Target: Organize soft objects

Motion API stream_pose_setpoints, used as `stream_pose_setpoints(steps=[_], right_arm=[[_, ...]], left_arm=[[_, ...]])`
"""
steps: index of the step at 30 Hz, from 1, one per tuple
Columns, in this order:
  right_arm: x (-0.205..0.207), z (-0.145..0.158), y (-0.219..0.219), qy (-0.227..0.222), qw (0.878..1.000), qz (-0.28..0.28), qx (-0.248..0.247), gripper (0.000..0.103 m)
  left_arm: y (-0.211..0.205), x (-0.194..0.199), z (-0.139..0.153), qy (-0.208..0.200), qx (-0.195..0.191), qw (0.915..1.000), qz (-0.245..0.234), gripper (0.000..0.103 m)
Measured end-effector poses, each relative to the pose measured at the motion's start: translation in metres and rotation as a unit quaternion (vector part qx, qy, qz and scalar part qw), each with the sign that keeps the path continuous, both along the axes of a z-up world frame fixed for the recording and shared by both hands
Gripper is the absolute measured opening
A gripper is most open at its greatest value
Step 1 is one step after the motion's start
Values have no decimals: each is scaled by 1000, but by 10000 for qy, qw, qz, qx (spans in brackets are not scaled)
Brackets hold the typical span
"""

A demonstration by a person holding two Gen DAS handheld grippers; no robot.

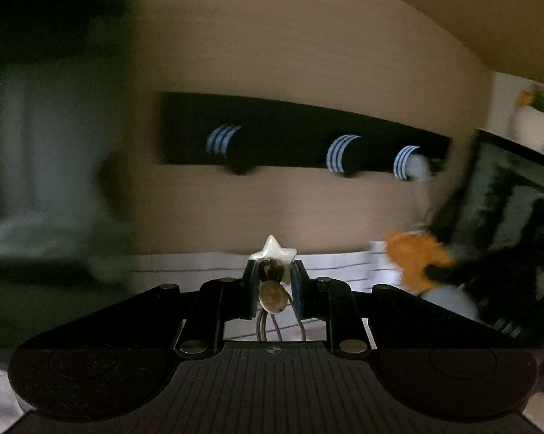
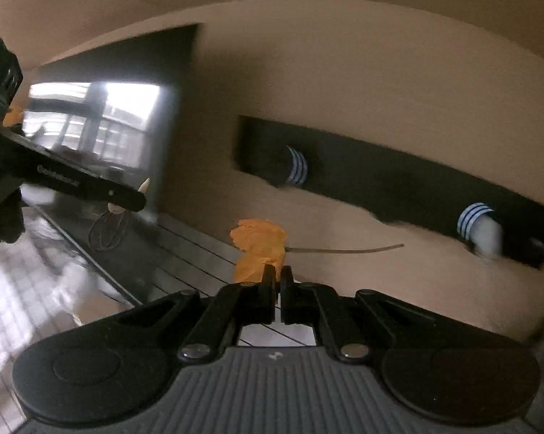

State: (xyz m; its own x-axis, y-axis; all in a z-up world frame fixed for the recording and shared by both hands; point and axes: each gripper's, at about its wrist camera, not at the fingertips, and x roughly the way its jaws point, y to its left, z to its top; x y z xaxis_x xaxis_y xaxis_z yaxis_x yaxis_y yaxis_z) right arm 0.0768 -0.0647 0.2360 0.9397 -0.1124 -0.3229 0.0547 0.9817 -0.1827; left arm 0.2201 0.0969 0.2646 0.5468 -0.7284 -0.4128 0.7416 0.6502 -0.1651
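Note:
My left gripper [image 1: 273, 264] is shut on a hair tie with a white star charm [image 1: 273, 249] and a brown oval button [image 1: 272, 296]; its thin loops hang below the jaws. My right gripper [image 2: 277, 275] is shut on an orange fabric leaf [image 2: 258, 244] with a long thin stem [image 2: 344, 250] pointing right. The leaf and right gripper also show blurred in the left wrist view [image 1: 418, 258]. The left gripper shows at the left of the right wrist view [image 2: 127, 199], with the hair tie loops [image 2: 107, 233] hanging under it.
A black wall rack [image 1: 290, 133] with striped blue-and-white pegs [image 1: 339, 153] is mounted on a tan wall ahead; it also shows in the right wrist view [image 2: 398, 181]. A dark glossy panel [image 2: 102, 123] stands at left. A white lined surface [image 1: 199, 267] lies below.

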Motion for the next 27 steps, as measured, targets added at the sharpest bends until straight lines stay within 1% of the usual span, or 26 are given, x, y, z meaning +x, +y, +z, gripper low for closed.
stream_pose_setpoints(steps=[3, 5, 7, 8, 9, 10, 11, 12, 14, 16, 18, 20, 21, 22, 23, 25, 27], right_arm=[[-18, -15, -35, 126, 9997, -182, 80, 2], [-27, -29, -54, 229, 9994, -194, 166, 2], [-35, -45, -72, 308, 9990, -148, 302, 4], [-37, -54, -81, 349, 9981, -52, 495, 5], [-38, -63, -89, 421, 9964, 20, 731, 14], [-38, -75, -97, 590, 9939, -3, 937, 29], [-36, -84, -99, 741, 9920, -91, 1015, 35], [-36, -94, -101, 842, 9906, -179, 1065, 38], [-44, -112, -104, 986, 9886, -249, 1112, 38], [-50, -125, -102, 1134, 9873, -257, 1079, 38], [-60, -137, -100, 1269, 9859, -313, 1043, 38], [-64, -143, -96, 1323, 9842, -366, 1115, 38], [-66, -142, -94, 1307, 9836, -377, 1181, 38], [-68, -141, -92, 1276, 9831, -377, 1260, 39], [-66, -138, -90, 1247, 9827, -381, 1317, 40], [-57, -133, -81, 1188, 9826, -383, 1375, 45], [-42, -126, -75, 1155, 9824, -344, 1429, 45]], left_arm=[[-54, -2, -9, 375, -211, 9980, -466, 22], [-87, 1, -20, 627, -319, 9954, -654, 22], [-118, 9, -42, 953, -349, 9924, -699, 23], [-134, 12, -59, 1148, -268, 9907, -687, 23], [-146, 13, -74, 1347, -97, 9887, -654, 23], [-160, 15, -90, 1561, 146, 9858, -608, 23], [-167, 15, -103, 1729, 299, 9827, -595, 23], [-172, 14, -114, 1864, 346, 9800, -609, 23], [-173, 11, -128, 1995, 292, 9778, -580, 23], [-165, 6, -133, 2023, 139, 9785, -368, 23], [-143, 2, -133, 2000, 26, 9797, -160, 23], [-123, -5, -130, 1876, 32, 9822, 63, 23], [-107, -12, -129, 1789, 71, 9836, 215, 23], [-87, -13, -122, 1731, 112, 9842, 367, 23], [-68, -19, -123, 1673, 166, 9842, 558, 23], [-30, -28, -125, 1633, 279, 9808, 1027, 23], [12, -35, -130, 1687, 337, 9729, 1543, 23]])
